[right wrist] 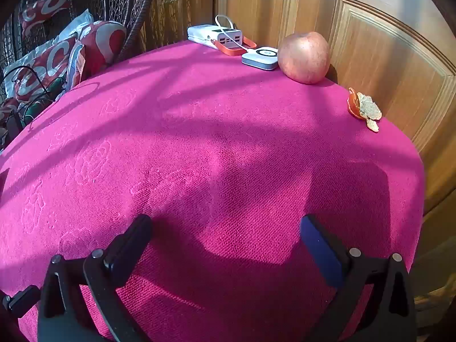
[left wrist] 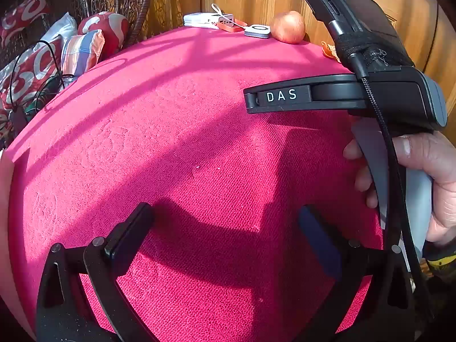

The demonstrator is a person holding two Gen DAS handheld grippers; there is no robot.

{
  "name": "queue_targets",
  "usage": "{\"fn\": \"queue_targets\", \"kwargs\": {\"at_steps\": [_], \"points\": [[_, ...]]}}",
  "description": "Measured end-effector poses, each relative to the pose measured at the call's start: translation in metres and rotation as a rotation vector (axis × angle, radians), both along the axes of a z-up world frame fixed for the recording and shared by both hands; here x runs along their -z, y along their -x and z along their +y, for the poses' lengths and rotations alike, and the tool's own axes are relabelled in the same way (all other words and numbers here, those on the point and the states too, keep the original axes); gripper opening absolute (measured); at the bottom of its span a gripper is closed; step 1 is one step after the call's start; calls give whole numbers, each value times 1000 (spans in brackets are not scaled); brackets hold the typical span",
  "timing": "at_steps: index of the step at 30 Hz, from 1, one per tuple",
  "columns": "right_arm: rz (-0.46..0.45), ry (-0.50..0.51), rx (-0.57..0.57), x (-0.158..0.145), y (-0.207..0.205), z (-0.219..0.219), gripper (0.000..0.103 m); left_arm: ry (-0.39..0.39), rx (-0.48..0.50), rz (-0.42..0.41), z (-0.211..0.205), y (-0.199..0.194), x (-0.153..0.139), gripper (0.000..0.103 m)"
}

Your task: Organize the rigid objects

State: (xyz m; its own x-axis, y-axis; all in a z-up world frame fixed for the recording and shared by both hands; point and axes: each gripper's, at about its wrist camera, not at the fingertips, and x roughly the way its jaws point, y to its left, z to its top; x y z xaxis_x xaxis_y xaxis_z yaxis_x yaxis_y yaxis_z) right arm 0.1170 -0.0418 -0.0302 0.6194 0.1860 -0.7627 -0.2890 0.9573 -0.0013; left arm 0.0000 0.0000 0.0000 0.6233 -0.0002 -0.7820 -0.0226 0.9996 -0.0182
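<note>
Both grippers hung with jaws spread wide over the pink tabletop point(right wrist: 199, 142).
The left gripper point(left wrist: 228, 222) and right gripper point(right wrist: 228, 228) held nothing (shadows only between the fingers); the power bank point(right wrist: 213, 35), small white device point(right wrist: 260, 57) and apple point(right wrist: 304, 57) sat along the far edge, the orange peel point(right wrist: 363, 108) at the right edge.

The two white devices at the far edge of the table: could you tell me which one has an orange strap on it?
The larger white power bank, farthest left, has the orange strap. The smaller square white device beside the apple has none.

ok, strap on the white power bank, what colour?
Orange-red. The strap loops off the white power bank at the table's far edge; clearest in the right wrist view.
</note>
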Motion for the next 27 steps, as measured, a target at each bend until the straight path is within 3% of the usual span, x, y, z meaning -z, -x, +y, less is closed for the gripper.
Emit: {"fn": "queue_targets", "kwargs": {"at_steps": [27], "points": [[-1, -4, -1, 0, 0, 0, 103, -1, 0, -1, 0, 0, 0, 103]]}}
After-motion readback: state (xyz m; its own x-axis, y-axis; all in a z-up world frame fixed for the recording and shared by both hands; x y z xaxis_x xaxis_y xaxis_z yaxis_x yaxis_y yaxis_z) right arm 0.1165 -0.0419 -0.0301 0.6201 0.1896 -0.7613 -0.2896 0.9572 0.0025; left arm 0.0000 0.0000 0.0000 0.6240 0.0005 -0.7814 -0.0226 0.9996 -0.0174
